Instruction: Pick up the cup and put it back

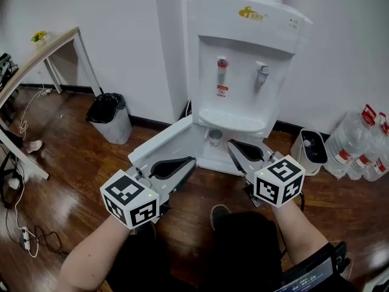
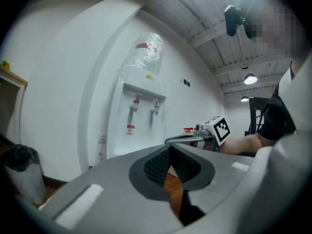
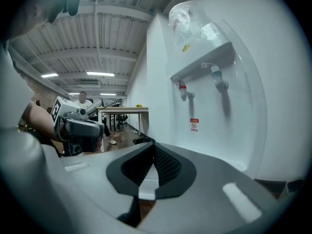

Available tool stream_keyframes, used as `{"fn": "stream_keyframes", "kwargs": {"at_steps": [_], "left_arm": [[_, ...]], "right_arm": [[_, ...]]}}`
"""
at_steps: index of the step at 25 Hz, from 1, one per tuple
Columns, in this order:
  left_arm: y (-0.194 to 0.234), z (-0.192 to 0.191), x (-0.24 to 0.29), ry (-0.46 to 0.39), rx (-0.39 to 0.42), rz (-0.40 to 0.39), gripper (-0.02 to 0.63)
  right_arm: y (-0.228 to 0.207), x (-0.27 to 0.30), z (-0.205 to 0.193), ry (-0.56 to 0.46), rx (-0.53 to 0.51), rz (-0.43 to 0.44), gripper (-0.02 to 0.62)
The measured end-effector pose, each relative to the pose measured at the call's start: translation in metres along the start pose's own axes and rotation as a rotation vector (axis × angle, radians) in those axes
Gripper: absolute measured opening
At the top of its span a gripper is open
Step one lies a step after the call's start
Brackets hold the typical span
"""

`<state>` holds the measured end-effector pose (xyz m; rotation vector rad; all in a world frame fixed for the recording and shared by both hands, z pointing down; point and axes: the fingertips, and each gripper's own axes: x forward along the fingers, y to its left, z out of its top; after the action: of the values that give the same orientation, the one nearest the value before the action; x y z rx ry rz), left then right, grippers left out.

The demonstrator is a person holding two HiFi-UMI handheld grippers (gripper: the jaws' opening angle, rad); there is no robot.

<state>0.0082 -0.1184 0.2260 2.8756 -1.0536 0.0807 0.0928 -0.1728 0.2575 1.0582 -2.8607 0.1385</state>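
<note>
The cup sits on the water dispenser's low shelf, roughly 1 o'clock from the left gripper and 11 o'clock from the right gripper, touching neither. The right fingers are pinched together on nothing. The left fingers look slightly parted, I think, with just floor showing between them.

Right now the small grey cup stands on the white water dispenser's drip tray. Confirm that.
Wrong spot: the small grey cup stands in the white water dispenser's open lower cabinet, below the drip tray, per the head view.
</note>
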Motion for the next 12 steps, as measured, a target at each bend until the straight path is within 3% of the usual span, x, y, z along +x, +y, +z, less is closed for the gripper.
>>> {"fn": "stream_keyframes", "kwargs": {"at_steps": [4, 8, 12], "left_arm": [[-0.028, 0.022, -0.010, 0.035, 0.094, 0.050, 0.164], [-0.053, 0.048, -0.026, -0.045, 0.059, 0.070, 0.164], [-0.046, 0.038, -0.041, -0.052, 0.017, 0.183, 0.196]], "right_arm": [[0.016, -0.016, 0.022, -0.001, -0.024, 0.027, 0.002], [0.044, -0.029, 0.042, -0.010, -0.053, 0.085, 0.002], [0.063, -0.036, 0.057, -0.021, -0.047, 0.129, 0.002]]}}
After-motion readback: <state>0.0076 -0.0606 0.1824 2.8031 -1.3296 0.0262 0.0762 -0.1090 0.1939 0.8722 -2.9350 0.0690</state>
